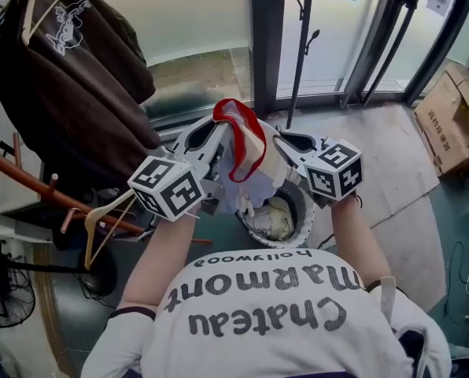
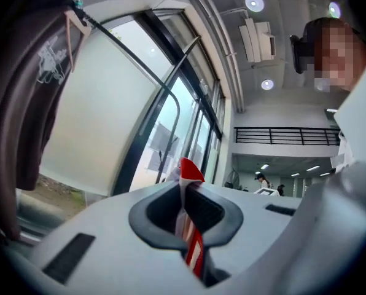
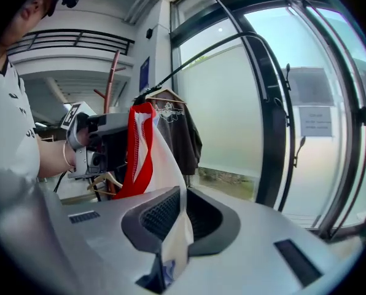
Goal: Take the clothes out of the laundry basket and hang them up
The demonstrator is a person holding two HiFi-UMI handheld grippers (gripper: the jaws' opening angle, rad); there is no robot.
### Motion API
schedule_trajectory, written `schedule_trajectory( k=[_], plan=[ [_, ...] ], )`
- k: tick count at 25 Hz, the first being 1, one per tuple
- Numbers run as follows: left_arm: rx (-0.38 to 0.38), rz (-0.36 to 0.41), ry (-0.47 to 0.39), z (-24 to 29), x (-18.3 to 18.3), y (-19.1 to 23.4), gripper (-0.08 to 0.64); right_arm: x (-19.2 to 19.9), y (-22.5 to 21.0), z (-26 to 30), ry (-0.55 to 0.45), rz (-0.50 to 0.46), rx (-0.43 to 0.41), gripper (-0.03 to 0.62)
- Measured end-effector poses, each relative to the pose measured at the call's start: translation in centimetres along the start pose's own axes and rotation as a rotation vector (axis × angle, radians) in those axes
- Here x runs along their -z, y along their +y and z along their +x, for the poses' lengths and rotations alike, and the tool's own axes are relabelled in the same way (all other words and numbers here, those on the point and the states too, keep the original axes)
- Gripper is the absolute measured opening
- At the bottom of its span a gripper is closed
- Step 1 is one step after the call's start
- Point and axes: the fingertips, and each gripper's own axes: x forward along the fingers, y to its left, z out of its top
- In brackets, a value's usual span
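While the brown hoodie [image 1: 69, 77] hangs at left, the round laundry basket [image 1: 306, 211] sits under the limp white garment [image 1: 242, 152] with red ribbed trim. The left gripper [image 1: 211, 136] and right gripper [image 1: 286, 150] each pinch its cloth tight. Best to keep it stretched and guide the neckline onto the curved wooden hanger [image 1: 88, 239].

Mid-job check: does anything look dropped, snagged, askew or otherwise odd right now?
Nothing stands out. The left gripper and right gripper are both shut on the red-trimmed white garment over the laundry basket, and the brown shirt hangs on its hanger.
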Motion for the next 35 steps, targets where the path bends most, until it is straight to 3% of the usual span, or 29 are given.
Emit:
schedule_trajectory(
  k=[5, 11, 14, 17, 22, 24, 30, 35],
  plan=[
    [-0.113, -0.027, -0.052, -7.1, -2.7, 2.8, 0.018, -1.9, 5.0, 4.5, 0.016, 0.002, -0.091, 0.035],
    [-0.152, -0.030, -0.078, -14.0, -5.4, 3.5, 0.018, -0.3, 9.6, 7.9, 0.058, 0.102, -0.092, 0.040],
    [-0.177, 0.013, -0.089, -17.1, -6.7, 3.7, 0.018, -0.1, 13.7, 8.6, 0.043, 0.158, -0.163, 0.043],
    [-0.224, 0.042, -0.104, -19.8, -7.3, 4.1, 0.018, -0.3, 19.3, 8.7, 0.049, 0.169, -0.317, 0.247],
    [-0.301, 0.054, -0.122, -21.9, -7.9, 4.1, 0.018, -1.6, 25.9, 6.5, 0.027, 0.120, -0.543, 0.294],
    [-0.322, 0.041, -0.129, -22.6, -8.0, 3.9, 0.018, -1.1, 28.4, 6.3, 0.045, 0.087, -0.593, 0.312],
    [-0.343, 0.036, -0.153, -26.9, -8.1, 2.6, 0.018, 2.4, 32.7, 10.1, 0.117, -0.034, -0.412, 0.318],
    [-0.362, 0.022, -0.181, -30.3, -8.3, 1.7, 0.018, 3.0, 35.1, 10.8, 0.100, -0.042, -0.409, 0.314]
  ],
)
